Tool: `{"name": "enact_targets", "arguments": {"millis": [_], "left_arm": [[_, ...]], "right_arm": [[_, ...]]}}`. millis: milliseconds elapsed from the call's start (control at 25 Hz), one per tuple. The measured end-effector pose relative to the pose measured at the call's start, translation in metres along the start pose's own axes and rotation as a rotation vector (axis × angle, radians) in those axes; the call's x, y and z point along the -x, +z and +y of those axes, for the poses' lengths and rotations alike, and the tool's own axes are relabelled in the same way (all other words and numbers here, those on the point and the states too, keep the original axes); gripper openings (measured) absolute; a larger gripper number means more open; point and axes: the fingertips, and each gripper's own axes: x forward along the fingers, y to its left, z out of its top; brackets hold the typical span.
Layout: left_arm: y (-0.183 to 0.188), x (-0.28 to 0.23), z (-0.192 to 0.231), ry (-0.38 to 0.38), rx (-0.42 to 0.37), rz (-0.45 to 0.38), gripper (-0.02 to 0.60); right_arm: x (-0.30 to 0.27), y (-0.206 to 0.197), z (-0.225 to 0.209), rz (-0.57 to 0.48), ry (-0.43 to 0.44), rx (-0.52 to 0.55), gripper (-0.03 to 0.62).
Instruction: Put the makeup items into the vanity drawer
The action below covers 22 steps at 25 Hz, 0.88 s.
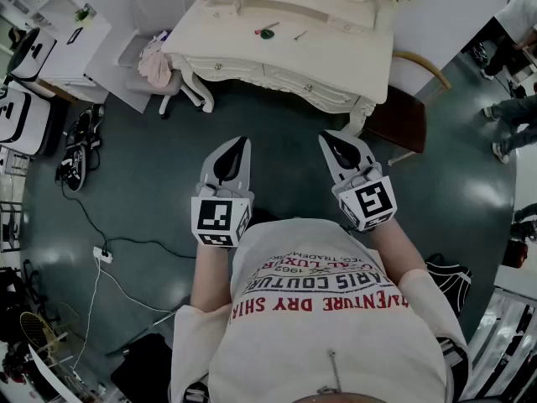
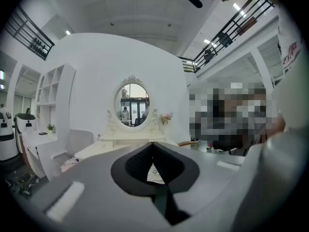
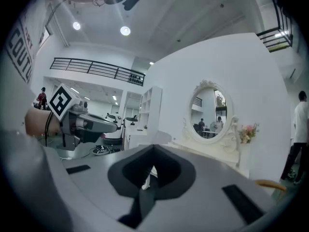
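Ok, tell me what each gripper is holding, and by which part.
Nothing is held. The left gripper and the right gripper are both shut and empty, in the air short of the vanity.

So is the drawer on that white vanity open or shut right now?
Shut. In the head view the drawer fronts sit flush along the front of the vanity, and none is pulled out.

Cream vanity (image 1: 336, 36), dark green floor (image 1: 143, 191)
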Motion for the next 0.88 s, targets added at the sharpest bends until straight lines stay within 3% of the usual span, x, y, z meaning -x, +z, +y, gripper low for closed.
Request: {"name": "enact_targets", "arguments": {"millis": [720,760,840,880], "left_arm": [[0.003,-0.002,0.001,-0.015,0.010,-0.012,0.011],[0.003,-0.003,0.001,-0.019,0.010,-0.014,0.011],[0.003,-0.004,-0.001,-0.026,0.014,-0.015,0.011],[0.002,-0.005,-0.001,-0.029,0.016,-0.014,0.011]], "right_arm": [[-0.004,0.001,0.002,0.005,-0.002,-0.003,0.008],[-0.005,-0.001,0.001,0.004,-0.004,0.001,0.031],[-0.007,-0.005,0.001,0.013,-0.001,-0.011,0.236],[-0.008,-0.008,0.000,0.021,0.002,-0.021,0.255]]}}
